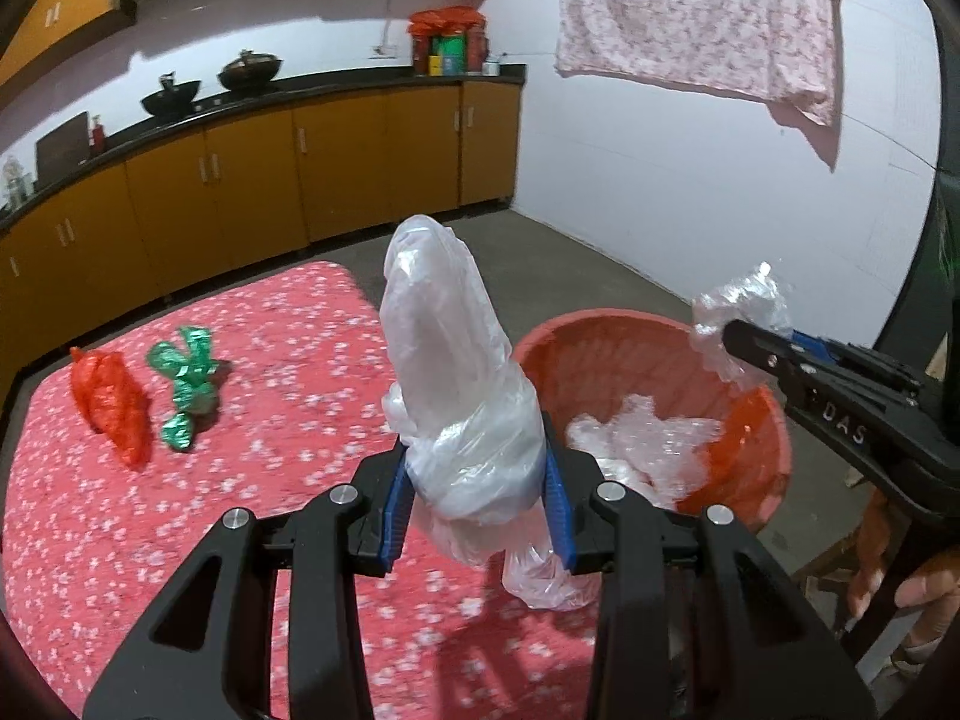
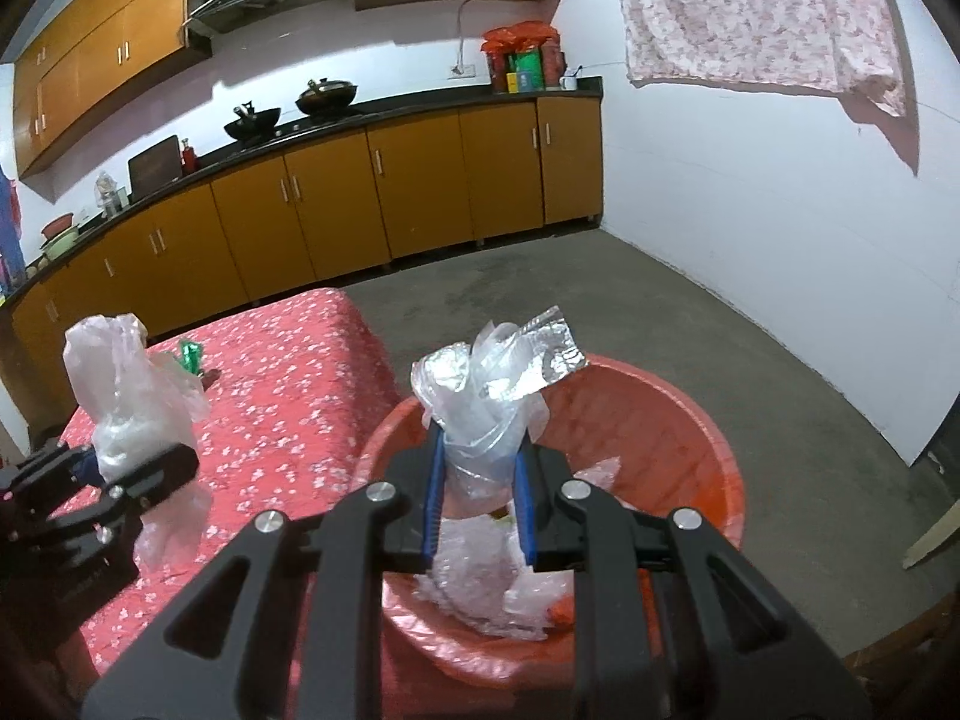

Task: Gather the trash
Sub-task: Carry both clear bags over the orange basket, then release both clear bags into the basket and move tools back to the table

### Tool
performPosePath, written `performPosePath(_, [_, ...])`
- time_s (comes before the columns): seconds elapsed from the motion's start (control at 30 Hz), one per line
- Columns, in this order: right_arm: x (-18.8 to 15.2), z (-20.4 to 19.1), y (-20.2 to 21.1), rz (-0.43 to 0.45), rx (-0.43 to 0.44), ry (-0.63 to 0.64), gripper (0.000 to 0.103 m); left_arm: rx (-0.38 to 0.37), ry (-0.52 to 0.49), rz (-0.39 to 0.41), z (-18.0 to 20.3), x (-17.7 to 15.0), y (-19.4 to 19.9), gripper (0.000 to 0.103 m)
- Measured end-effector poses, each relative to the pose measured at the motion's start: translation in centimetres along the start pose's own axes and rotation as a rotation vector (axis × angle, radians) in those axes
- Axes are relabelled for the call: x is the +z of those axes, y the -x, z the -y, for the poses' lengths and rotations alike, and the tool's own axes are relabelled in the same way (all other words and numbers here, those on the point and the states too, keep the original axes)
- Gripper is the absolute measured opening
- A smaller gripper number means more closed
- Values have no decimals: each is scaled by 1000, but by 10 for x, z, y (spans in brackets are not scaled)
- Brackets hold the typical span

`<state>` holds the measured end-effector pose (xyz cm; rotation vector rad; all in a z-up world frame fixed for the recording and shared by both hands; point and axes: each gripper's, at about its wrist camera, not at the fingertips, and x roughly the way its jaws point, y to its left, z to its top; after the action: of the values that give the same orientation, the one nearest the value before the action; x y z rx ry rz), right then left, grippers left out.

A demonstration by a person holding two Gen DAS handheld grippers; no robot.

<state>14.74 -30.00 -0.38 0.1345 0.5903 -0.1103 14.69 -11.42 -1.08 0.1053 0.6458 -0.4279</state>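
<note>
Plastic bag [image 1: 456, 396] in left claw [image 1: 477, 504]

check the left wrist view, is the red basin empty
No, the red basin already holds crumpled clear plastic at its bottom.

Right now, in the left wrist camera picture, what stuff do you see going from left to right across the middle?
Red crumpled bag → green crumpled wrapper → white plastic bag squeezed in the left gripper → red basin with plastic inside → clear plastic scrap pinched by the right gripper.
</note>
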Motion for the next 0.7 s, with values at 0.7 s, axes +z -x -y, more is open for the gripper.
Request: performPosePath(0.7, [5, 53, -22, -7, -59, -62, 21, -151, -36, -61, 53, 8, -52, 38])
